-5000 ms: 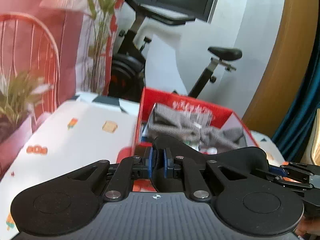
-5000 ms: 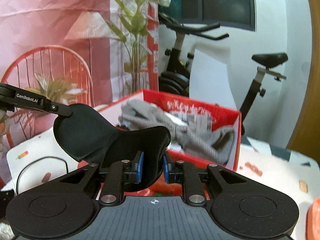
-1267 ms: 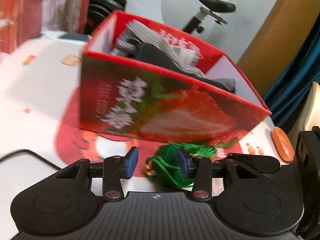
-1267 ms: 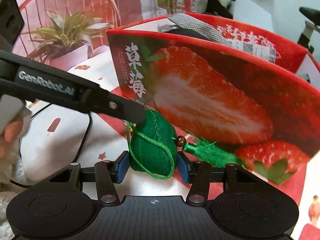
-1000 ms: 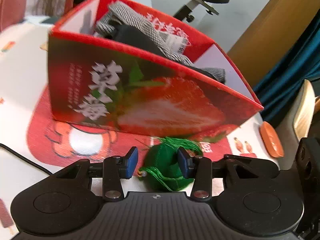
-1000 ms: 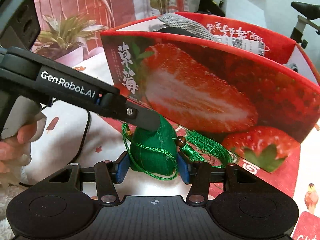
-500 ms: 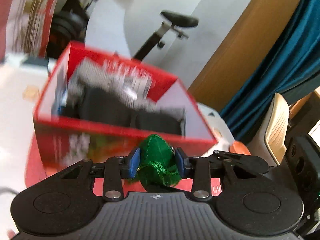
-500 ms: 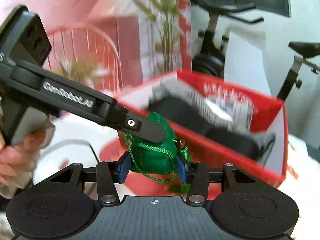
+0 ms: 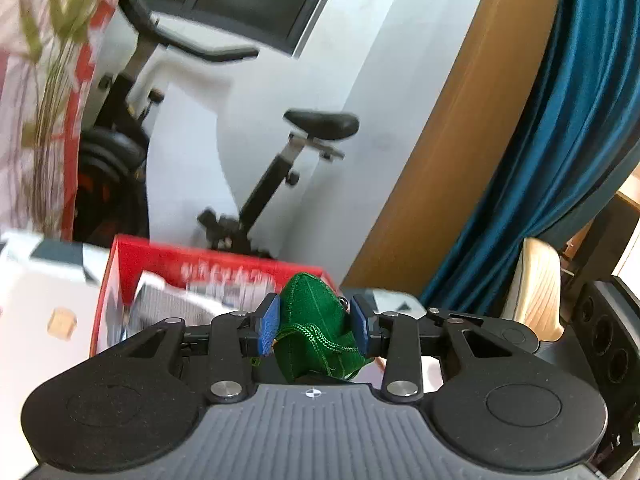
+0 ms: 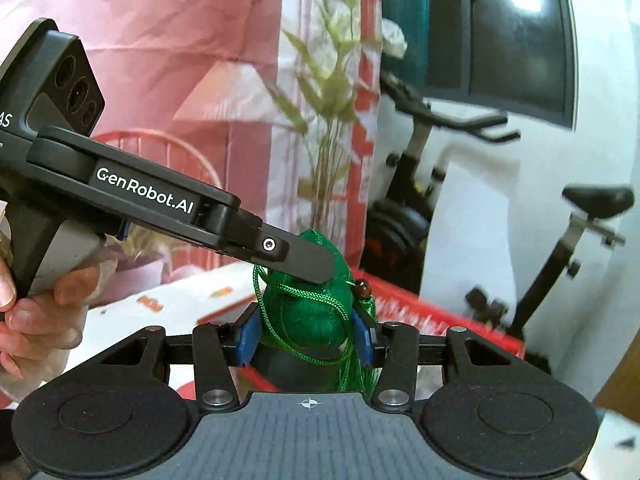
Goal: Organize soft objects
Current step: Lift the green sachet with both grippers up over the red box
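Green pouch (image 9: 316,320) pinched from both sides by left gripper (image 9: 313,325) and right gripper (image 10: 305,338), held aloft in front of red box (image 9: 160,258) holding grey cloth (image 9: 172,306)

A white table (image 9: 44,300) with small printed figures is carrying a red box (image 9: 160,258), which is sitting on it toward three o'clock in the left wrist view. Grey fabric (image 9: 168,304) is lying inside the box.
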A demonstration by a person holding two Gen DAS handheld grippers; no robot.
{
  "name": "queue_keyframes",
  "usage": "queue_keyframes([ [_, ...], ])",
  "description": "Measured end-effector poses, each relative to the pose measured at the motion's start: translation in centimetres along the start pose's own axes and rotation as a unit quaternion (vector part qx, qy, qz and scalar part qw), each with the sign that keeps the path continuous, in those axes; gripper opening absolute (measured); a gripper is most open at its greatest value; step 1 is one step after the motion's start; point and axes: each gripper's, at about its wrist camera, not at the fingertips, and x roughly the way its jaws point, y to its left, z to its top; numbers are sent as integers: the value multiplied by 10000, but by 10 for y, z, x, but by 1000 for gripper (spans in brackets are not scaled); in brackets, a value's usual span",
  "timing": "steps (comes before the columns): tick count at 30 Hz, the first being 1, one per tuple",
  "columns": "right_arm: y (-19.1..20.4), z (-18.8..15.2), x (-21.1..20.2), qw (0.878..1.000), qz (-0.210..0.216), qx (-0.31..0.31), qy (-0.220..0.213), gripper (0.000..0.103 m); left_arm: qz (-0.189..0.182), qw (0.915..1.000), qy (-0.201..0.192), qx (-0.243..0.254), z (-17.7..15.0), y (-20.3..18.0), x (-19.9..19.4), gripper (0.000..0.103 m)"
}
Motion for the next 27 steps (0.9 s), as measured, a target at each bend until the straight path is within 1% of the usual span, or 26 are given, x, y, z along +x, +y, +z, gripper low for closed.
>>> queue_keyframes([
  [4, -8, 23, -6, 9985, -213, -313, -393, 44, -197, 9992, -338, 82, 26, -7, -5, 40],
  [5, -10, 26, -6, 9981, -240, -338, -453, 44, -251, 9988, -412, 122, 32, -10, -6, 40],
  [7, -18, 32, -3, 9979, -273, -334, -484, 44, -268, 9985, -430, 208, 38, -14, 0, 40],
  [9, -23, 30, 4, 9979, -327, -356, -424, 44, -238, 9989, -348, 211, 39, -15, 9, 40],
  [12, -29, 18, 16, 9984, -382, -323, -261, 45, -136, 9996, -140, 212, 33, -14, 26, 40],
  [16, -42, -8, 37, 9993, -356, -48, 61, 45, -23, 9996, 273, 107, 24, -1, 63, 40],
  [21, -74, -32, 64, 9982, -375, 228, 410, 45, -2, 9978, 656, 67, 16, 14, 113, 39],
  [27, -110, -40, 87, 9956, -541, 466, 600, 45, 2, 9970, 775, 92, 24, 28, 158, 40],
])
